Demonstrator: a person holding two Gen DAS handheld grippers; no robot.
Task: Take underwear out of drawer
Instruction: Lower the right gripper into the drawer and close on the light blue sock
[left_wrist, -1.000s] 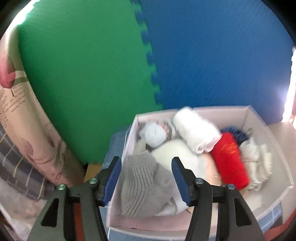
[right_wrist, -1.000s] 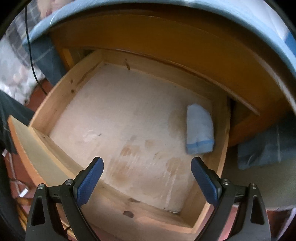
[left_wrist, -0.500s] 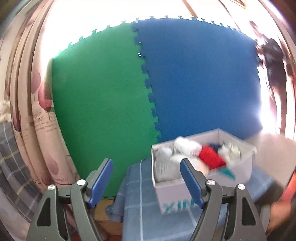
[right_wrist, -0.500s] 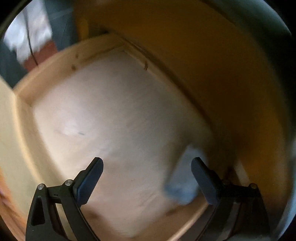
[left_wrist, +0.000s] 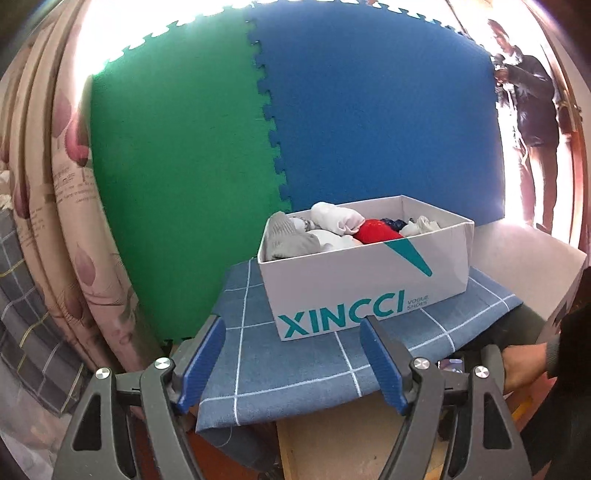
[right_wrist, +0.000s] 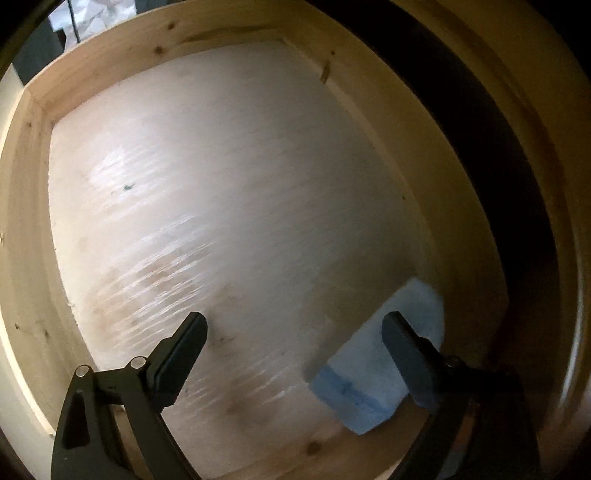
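Observation:
A folded light-blue underwear (right_wrist: 369, 380) lies in the near right corner of the open wooden drawer (right_wrist: 33, 206). My right gripper (right_wrist: 295, 332) points down into the drawer, low over its floor. Its jaws are closing. The right finger (right_wrist: 406, 347) hangs over the underwear, part of which lies between the jaws, and the pads do not press on it. My left gripper (left_wrist: 291, 354) stands open with nothing in it, in front of a white shoe box (left_wrist: 369, 284) full of rolled garments (left_wrist: 376, 232).
The box stands on a blue checked cloth (left_wrist: 295, 373) over a low stand. Green and blue foam mats (left_wrist: 207, 147) cover the wall behind, with a curtain (left_wrist: 66, 206) at left. A person (left_wrist: 532, 110) stands at the far right. A hand (left_wrist: 524, 369) shows at the lower right.
My left gripper let go of the grey garment in the box, opened wider and drew back. My right gripper sank into the drawer and rolled, so the underwear now lies by its right finger.

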